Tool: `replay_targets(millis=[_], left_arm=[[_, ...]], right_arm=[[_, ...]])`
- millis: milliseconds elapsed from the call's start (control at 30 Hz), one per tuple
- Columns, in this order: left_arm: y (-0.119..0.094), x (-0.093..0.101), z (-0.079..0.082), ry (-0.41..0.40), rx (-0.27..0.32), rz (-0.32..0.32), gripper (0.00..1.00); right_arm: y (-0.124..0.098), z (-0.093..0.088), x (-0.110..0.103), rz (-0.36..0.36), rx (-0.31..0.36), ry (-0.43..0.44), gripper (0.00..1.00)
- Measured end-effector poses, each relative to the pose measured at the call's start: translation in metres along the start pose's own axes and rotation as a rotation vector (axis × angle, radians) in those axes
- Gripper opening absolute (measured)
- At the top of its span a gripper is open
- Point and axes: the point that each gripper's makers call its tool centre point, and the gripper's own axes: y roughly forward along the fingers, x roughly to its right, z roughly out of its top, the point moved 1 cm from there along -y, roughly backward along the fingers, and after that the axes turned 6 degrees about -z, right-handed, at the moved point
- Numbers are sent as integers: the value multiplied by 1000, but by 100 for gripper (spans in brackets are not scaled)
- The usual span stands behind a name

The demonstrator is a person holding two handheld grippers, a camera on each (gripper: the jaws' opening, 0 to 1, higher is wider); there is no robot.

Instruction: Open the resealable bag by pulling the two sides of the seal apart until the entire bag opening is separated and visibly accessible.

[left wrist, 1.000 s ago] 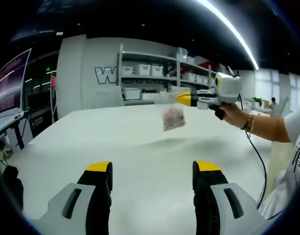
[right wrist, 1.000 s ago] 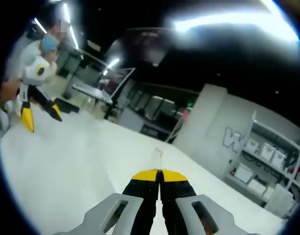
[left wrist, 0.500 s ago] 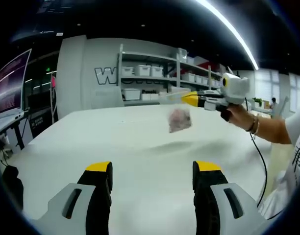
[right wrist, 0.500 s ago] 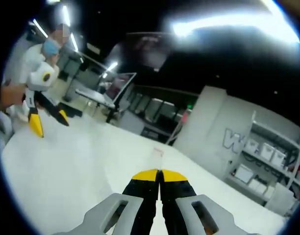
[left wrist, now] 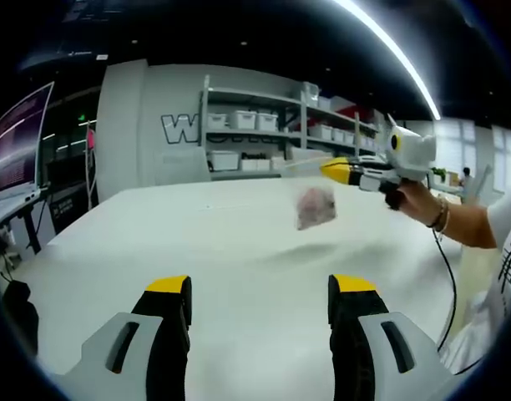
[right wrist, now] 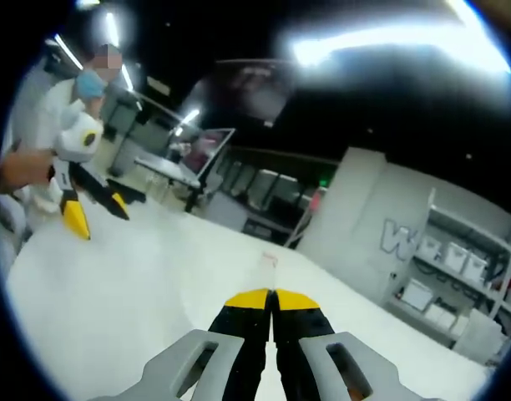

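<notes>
One resealable bag (left wrist: pixel 315 206), two grippers (left gripper (left wrist: pixel 260 292), right gripper (right wrist: pixel 272 297)), one white table (left wrist: pixel 239 242).

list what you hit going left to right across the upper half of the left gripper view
dark monitor screen → shelving with white bins → hanging bag → right tongs pinching its top edge → hand holding them

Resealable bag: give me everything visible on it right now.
The resealable bag is small and clear plastic, with pinkish contents bunched at the bottom. It hangs in the air above the white table, touching nothing below. The right gripper is shut on its top edge, fingers closed. The left gripper is open, apart from it. The seal is too blurred to judge.
</notes>
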Motion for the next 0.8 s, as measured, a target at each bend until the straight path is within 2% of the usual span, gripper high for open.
replay_targets(millis=[800], left_arm=[[-4,2,-1,-1,6,-3,65]], right_arm=[[-25,10,-18,17,24,44,0]])
